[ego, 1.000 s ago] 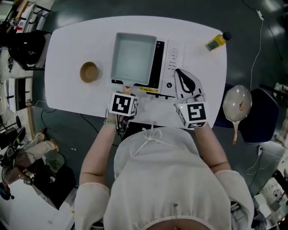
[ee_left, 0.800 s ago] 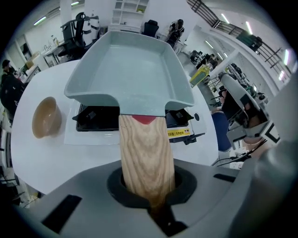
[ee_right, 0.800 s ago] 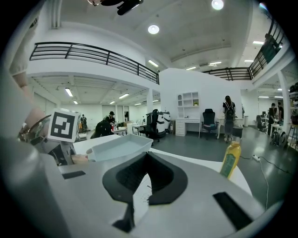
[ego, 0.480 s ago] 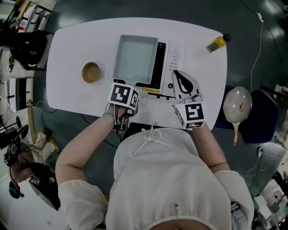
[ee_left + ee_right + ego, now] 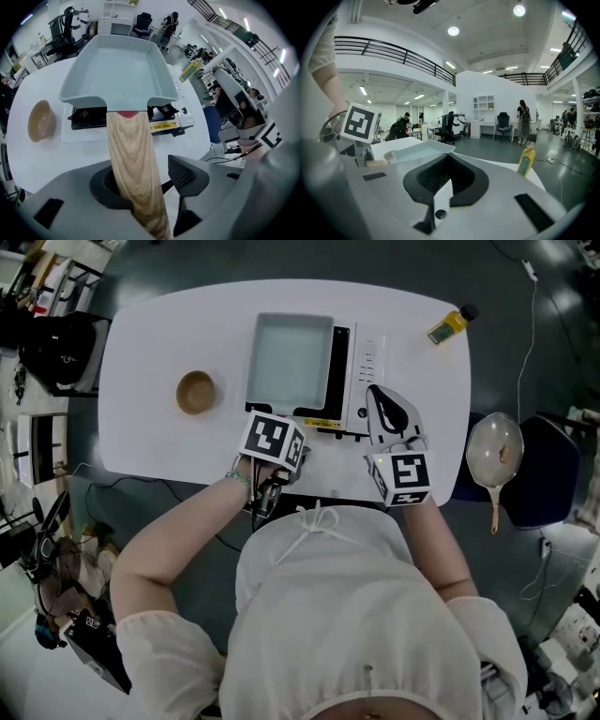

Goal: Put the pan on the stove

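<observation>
A pale blue-grey rectangular pan (image 5: 289, 360) sits on the white portable stove (image 5: 366, 362) in the middle of the table. Its wooden handle (image 5: 133, 164) points toward me and runs between the jaws of my left gripper (image 5: 274, 432). Those jaws are opening: the right pad (image 5: 187, 173) stands clear of the wood, and the handle hides the left pad. In the left gripper view the pan (image 5: 117, 70) covers the burner of the stove (image 5: 164, 123). My right gripper (image 5: 389, 413) lies over the stove's right side, shut with nothing between its pads (image 5: 447, 161).
A wooden bowl (image 5: 196, 392) stands on the white table (image 5: 150, 334) left of the stove. A yellow bottle (image 5: 450, 326) lies at the far right corner. A round frying pan (image 5: 494, 451) rests on a dark seat off the table's right edge.
My left gripper has shifted a little to the right at the handle and my left elbow has swung outward. The pan stays on the stove. The right gripper has barely moved.
</observation>
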A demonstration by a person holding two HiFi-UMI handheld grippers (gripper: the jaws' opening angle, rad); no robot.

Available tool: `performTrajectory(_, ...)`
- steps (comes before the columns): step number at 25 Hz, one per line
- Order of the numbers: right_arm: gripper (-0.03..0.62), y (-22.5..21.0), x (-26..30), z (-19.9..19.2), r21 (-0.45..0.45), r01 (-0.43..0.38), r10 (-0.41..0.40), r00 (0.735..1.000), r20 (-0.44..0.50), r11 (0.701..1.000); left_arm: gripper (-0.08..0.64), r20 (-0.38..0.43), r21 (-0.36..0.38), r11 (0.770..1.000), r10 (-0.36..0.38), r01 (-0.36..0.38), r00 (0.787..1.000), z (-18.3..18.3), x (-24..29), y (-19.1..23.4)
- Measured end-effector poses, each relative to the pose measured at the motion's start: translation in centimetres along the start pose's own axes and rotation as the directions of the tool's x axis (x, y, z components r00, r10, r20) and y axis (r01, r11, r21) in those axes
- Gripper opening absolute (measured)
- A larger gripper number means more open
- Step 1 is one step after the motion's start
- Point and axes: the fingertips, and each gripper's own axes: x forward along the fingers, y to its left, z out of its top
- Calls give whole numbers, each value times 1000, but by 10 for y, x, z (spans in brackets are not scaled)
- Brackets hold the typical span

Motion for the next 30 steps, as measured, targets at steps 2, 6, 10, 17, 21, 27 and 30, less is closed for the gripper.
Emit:
performTrajectory(2, 6, 3, -3, 3, -4, 24, -24, 1000, 5, 1000, 262, 17, 20, 1000, -14, 14, 1000, -2, -5, -2)
performTrajectory(6, 6, 11, -11, 12, -5, 74, -74, 997, 18, 997, 279, 61, 36, 998, -55, 52, 997, -2, -22, -8)
performTrajectory(10, 6, 32, -21, 25, -20, 107, -106, 993, 42, 994, 279, 107, 90, 995, -54, 45, 993, -10, -44, -5)
performTrajectory(17, 6, 69, -36, 45, -37, 160, -157, 984, 88, 986, 185, 307, 174, 985, -62, 7, 950, -2, -101, 5)
performTrajectory(21, 6, 85, -43, 53, -43, 187, -182, 977, 107, 981, 40, 365, 244, 970, -80, -12, 928, -4, -120, 10)
performTrajectory(27, 6, 106, -50, 67, -65, 211, -200, 969, 142, 975, 25, 515, 335, 934, -72, -124, 854, 5, -151, 25)
performTrajectory(30, 6, 117, -52, 73, -80, 212, -197, 968, 157, 974, 25, 598, 360, 920, -98, -157, 795, 11, -167, 30)
